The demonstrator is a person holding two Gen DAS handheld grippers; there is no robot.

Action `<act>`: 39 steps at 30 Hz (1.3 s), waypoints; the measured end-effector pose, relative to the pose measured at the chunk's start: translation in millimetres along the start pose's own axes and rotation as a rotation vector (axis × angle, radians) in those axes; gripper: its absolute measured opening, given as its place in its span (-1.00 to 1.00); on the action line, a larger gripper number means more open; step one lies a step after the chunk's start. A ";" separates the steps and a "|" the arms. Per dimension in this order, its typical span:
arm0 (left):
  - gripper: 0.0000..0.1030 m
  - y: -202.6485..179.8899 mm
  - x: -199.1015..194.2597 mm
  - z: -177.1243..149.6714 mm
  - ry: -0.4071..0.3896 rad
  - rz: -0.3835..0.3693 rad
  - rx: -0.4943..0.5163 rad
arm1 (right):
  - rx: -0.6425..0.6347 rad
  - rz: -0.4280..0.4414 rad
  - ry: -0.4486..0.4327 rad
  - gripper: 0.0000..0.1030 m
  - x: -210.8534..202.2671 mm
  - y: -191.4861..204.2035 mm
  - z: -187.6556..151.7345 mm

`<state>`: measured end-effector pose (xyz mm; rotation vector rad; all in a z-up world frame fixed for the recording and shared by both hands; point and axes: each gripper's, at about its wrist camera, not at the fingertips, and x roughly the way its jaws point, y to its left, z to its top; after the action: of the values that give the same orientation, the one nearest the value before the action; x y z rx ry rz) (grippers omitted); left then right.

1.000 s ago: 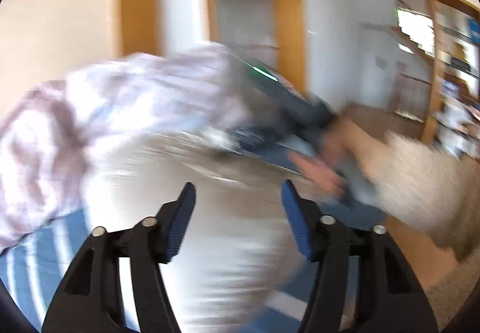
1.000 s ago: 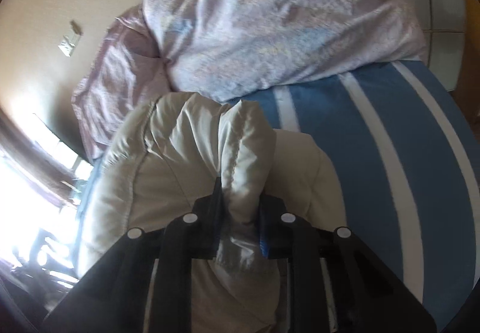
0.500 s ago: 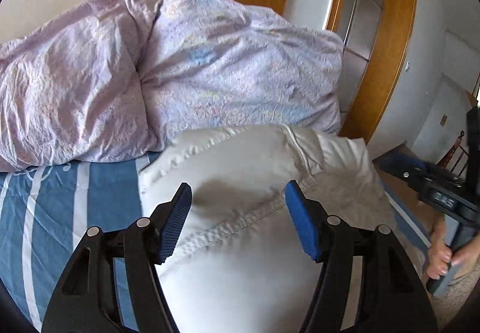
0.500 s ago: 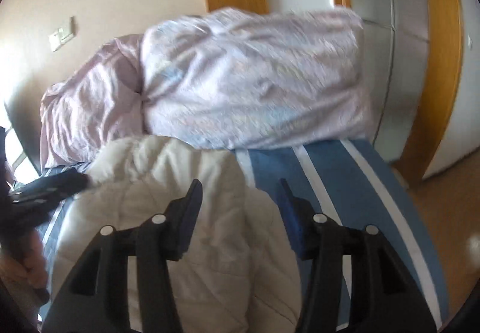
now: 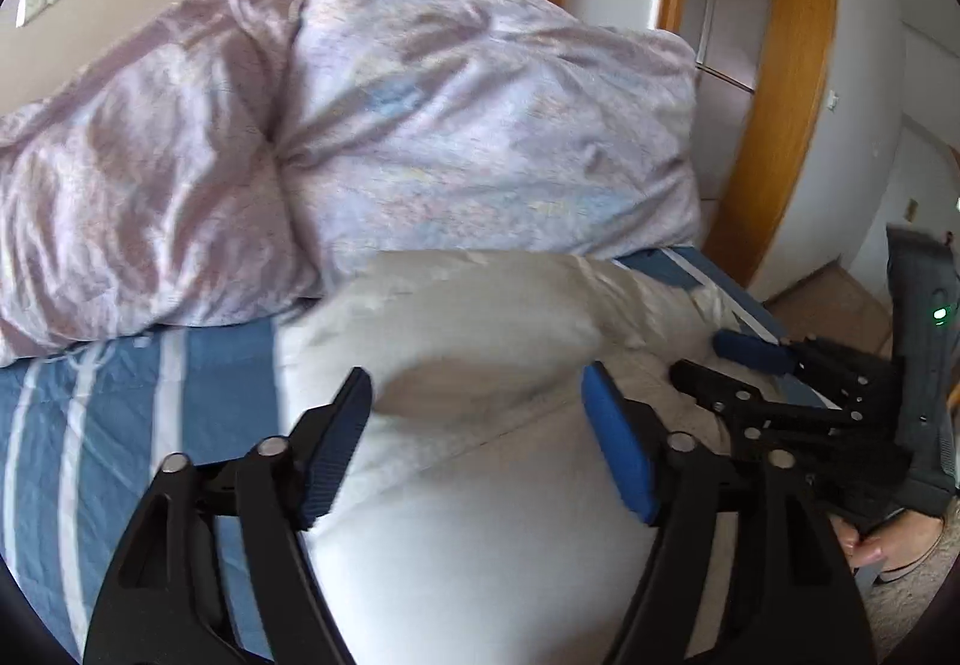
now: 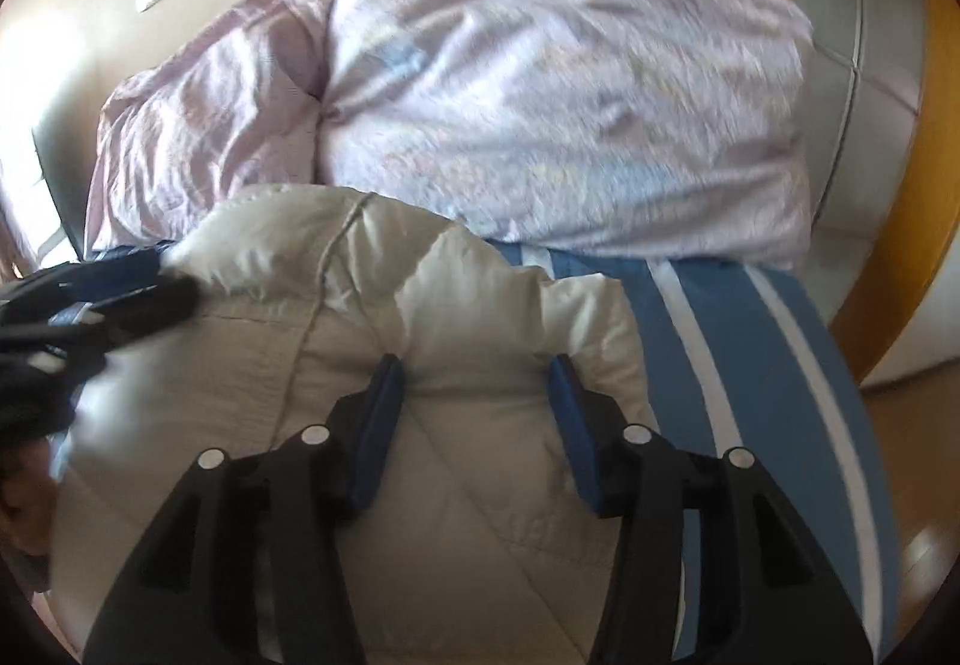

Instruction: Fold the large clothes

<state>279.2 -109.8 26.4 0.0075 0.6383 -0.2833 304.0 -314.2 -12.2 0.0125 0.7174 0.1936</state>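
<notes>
Blue-striped bed point(image 5: 198, 383) under cream jacket point(image 5: 480, 515) and lilac duvet point(image 5: 420, 137).

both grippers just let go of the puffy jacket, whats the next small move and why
Probably lower the right gripper onto the bulging fold of the jacket to press it flat: both grippers stand open over it, the left gripper's jaws having just widened, and the fold still puffs up.

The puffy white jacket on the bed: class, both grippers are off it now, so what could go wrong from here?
1. The white jacket looks springy; with the right gripper and left gripper both open, its fold may puff open.
2. It lies against the lilac duvet, which a regrasp could snag.
</notes>
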 end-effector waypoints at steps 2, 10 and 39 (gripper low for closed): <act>0.52 2.5 5.4 -2.4 0.012 0.034 0.014 | 0.042 0.022 0.011 0.06 7.1 -8.6 -3.9; 0.64 -12.2 34.0 -16.6 0.074 0.097 0.063 | 0.063 0.023 0.002 0.09 20.9 -11.4 -18.1; 0.83 -11.9 67.9 -31.2 0.122 0.164 0.032 | 0.128 0.036 0.107 0.15 51.0 -20.8 -23.7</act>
<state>309.8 -135.8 -37.7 0.1086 0.7501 -0.1351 329.6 -326.7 -65.0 0.1386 0.8360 0.1837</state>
